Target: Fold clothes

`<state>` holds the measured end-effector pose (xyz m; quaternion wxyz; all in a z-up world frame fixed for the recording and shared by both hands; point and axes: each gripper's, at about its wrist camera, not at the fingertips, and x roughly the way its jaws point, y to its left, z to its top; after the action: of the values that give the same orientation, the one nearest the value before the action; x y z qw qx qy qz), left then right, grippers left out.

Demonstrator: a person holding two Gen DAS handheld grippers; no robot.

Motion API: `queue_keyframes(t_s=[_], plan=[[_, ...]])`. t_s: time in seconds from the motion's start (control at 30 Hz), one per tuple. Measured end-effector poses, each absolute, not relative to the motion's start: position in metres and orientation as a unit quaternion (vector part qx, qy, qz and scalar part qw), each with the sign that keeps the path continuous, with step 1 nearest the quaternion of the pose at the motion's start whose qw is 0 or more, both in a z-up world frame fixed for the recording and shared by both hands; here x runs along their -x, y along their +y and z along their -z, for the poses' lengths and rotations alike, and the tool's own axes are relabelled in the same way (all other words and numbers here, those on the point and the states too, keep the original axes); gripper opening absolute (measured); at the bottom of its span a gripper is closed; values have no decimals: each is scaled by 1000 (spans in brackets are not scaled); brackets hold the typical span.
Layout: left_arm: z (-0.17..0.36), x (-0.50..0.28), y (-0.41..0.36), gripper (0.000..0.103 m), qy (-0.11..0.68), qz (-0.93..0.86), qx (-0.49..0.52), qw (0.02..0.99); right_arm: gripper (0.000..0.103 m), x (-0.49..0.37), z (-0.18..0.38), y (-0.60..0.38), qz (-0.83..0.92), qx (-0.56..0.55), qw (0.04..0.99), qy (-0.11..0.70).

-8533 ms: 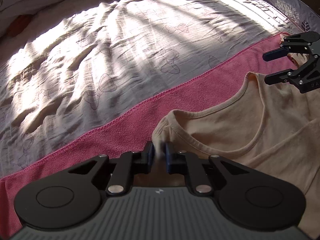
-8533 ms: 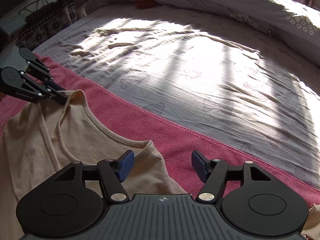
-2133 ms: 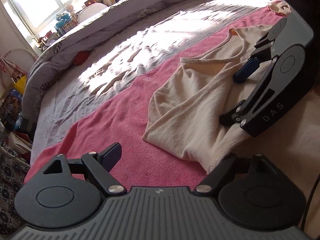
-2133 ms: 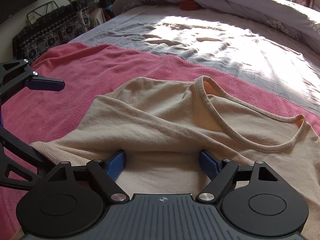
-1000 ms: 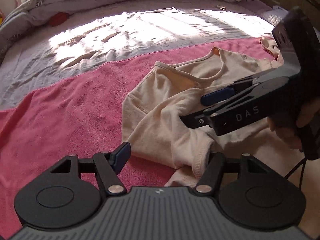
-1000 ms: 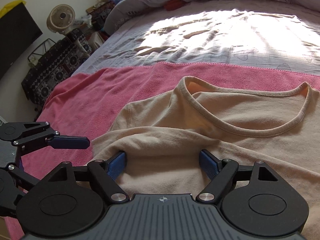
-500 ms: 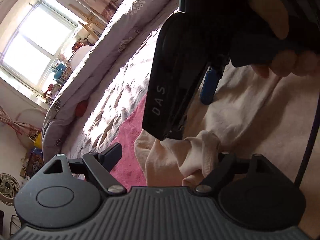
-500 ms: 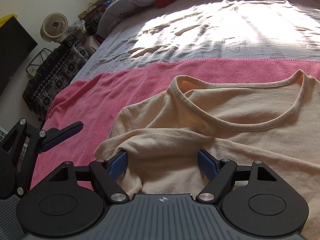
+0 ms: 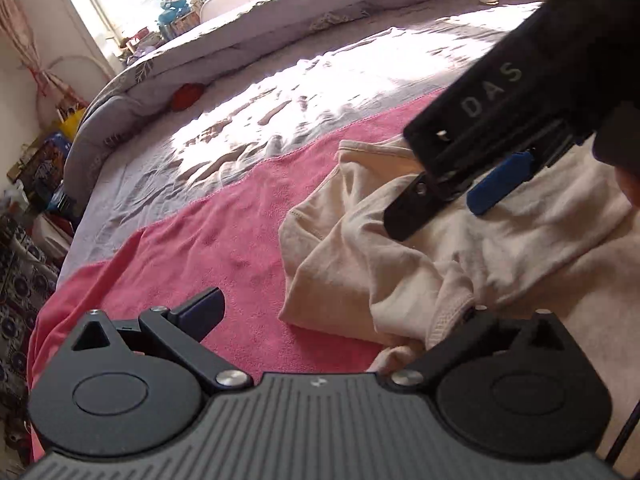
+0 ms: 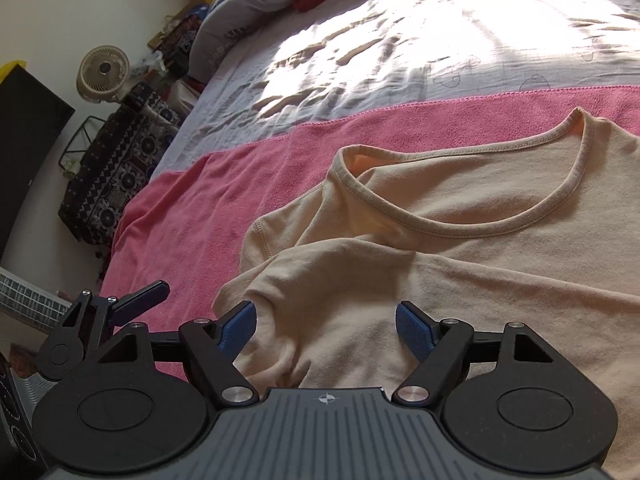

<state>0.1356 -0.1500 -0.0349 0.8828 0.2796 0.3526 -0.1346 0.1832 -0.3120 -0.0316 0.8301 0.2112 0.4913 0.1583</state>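
left wrist view: left gripper (image 9: 332, 312) low over the bed, fingers (image 9: 200, 308) spread about as wide as they go and opening; only the left finger shows clearly, the right one is hidden behind cloth
left hold: nothing pinched; a bunched sleeve cuff (image 9: 444, 312) of the shirt lies against the right finger link, loose
shirt: beige t-shirt (image 9: 500, 240) lies on the pink towel (image 9: 192, 240), left side rumpled into a heap, rest flatter toward the right
right gripper, seen from here: right gripper (image 9: 452, 208) tilted down over the shirt, blue pad just above the cloth; part of a hand (image 9: 628, 184) at frame edge
right wrist view: right gripper (image 10: 326, 328) fingers (image 10: 416, 330) stand fairly wide, closing slightly; shirt fabric lies between and under them, pads not pressing on it, so no grip
shirt from here: neckline (image 10: 460, 200) open and facing up, a diagonal fold ridge runs across the chest, left sleeve crumpled near the left finger
left gripper from here: left gripper (image 10: 132, 300) at lower left, over the towel just beside the shirt edge
bed: grey sheet (image 10: 440, 40) beyond the towel, sunlit
handling: light, soft, limp knit; will sag and drag on the terry towel, no fragility
where to grab: pinch hemmed edges, sleeve cuff or shoulder seam; thin single layers likely slip, so take the cuff fold
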Motion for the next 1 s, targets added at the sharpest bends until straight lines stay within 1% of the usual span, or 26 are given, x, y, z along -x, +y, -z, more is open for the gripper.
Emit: queue_keyframes(t_s=[0.03,0.1,0.13,0.17,0.2,0.23,0.33,0.37,0.43,0.47,0.5,0.53,0.57,0.73,0.87,1.0], plan=[[39,-132,-152,103,338,123,-310,880,76,-181,23,-309,-151,-188,842,483],[49,-117,-160,103,298,114,-377,869,74,-180,2,-292,-165,-99,867,460],[53,-109,-161,103,283,114,-397,866,73,-184,-5,-278,-186,-54,867,459],[54,-104,-161,103,278,113,-399,866,69,-188,-11,-265,-207,-9,865,457],[54,-100,-161,103,276,111,-398,868,64,-192,-13,-251,-230,20,858,459],[55,-97,-161,103,274,109,-396,870,62,-197,-16,-238,-254,49,849,461],[55,-98,-154,102,298,95,-359,879,59,-209,-10,-194,-323,110,815,468],[54,-101,-151,103,308,92,-341,883,59,-210,-2,-180,-331,139,804,474],[53,-106,-144,103,329,86,-306,889,56,-212,14,-153,-345,198,779,484],[53,-107,-142,103,333,84,-295,892,41,-211,26,-143,-338,232,770,488],[53,-107,-140,103,335,82,-287,894,28,-210,32,-139,-332,243,769,489],[53,-107,-140,103,335,81,-283,895,25,-211,30,-142,-326,231,778,484],[53,-107,-140,103,334,79,-282,896,6,-212,28,-145,-319,219,787,480],[48,-113,-144,103,313,70,-284,903,5,-237,9,-188,-263,60,827,493],[40,-119,-141,103,290,51,-281,913,5,-261,-12,-232,-222,-91,846,476],[30,-123,-136,103,290,49,-261,919,5,-281,-12,-257,-189,-170,850,461]])
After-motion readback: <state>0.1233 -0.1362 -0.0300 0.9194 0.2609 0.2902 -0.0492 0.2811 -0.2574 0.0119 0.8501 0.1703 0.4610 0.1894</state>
